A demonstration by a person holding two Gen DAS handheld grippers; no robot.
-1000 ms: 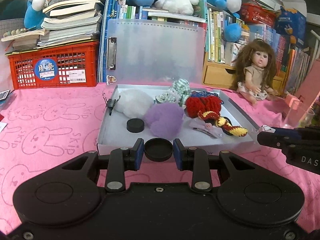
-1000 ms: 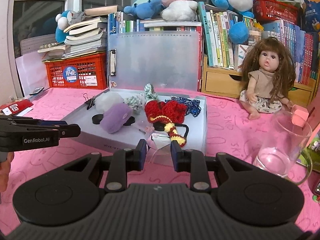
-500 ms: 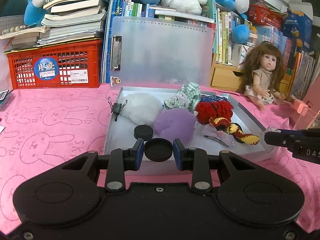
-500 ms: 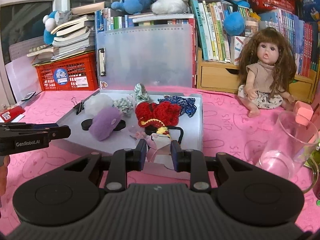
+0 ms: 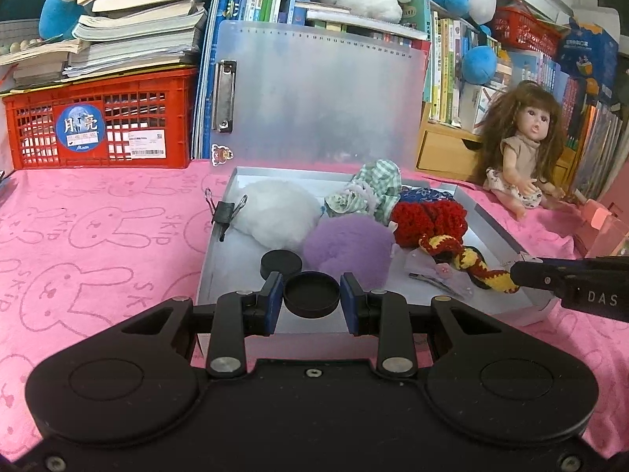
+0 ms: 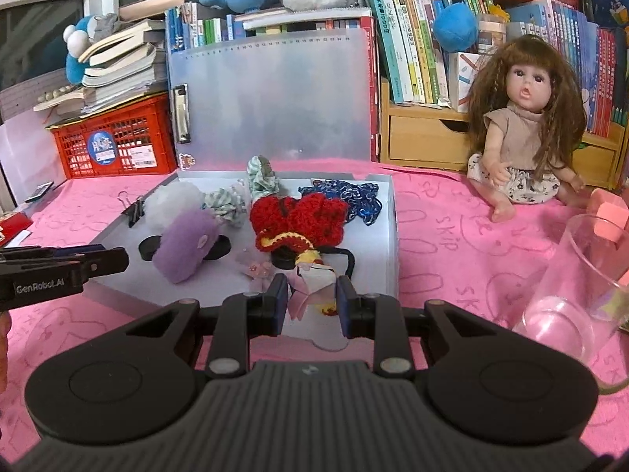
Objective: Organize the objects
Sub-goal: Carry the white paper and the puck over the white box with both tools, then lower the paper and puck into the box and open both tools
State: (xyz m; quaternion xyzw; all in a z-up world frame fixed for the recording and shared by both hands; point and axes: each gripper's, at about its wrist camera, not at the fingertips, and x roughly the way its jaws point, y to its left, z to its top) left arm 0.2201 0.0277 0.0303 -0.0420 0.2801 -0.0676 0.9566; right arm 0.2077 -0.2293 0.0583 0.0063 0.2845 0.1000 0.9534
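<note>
Pink rabbit-print cloth (image 5: 98, 236) covers the tabletop, with stacked books, a red crate (image 5: 102, 122), plush toys and a long-haired doll (image 6: 523, 126) crowded along the back wall. At centre lies the shallow grey tray (image 5: 220, 259), its clear lid (image 5: 318, 98) propped upright behind it, apparently so that both my tools can reach in from the front.

My left gripper (image 5: 311, 299) is closed about as far as it goes on a round black lid (image 5: 311, 294), the blue pads pinching its rim from either side and keeping it level over the tray's near edge, just in front of a second black disc (image 5: 281, 262) on the tray floor. My right gripper (image 6: 310, 299) is nearly as tight, clamped on a small pink-and-white hair clip (image 6: 310, 287) above the tray's near right corner, beside the red crocheted bow (image 6: 298, 216) and its yellow-striped tail.

Inside the tray sit the white pom-pom (image 5: 275, 212), purple pom-pom (image 5: 348, 244), green checked scrunchie (image 5: 373, 185) and blue chain (image 6: 354, 192), with a black binder clip (image 5: 224, 212) gripping the left wall. Both pieces look headed for the tray, gathered with the other small accessories, while an empty glass (image 6: 570, 295) stands well to the right
</note>
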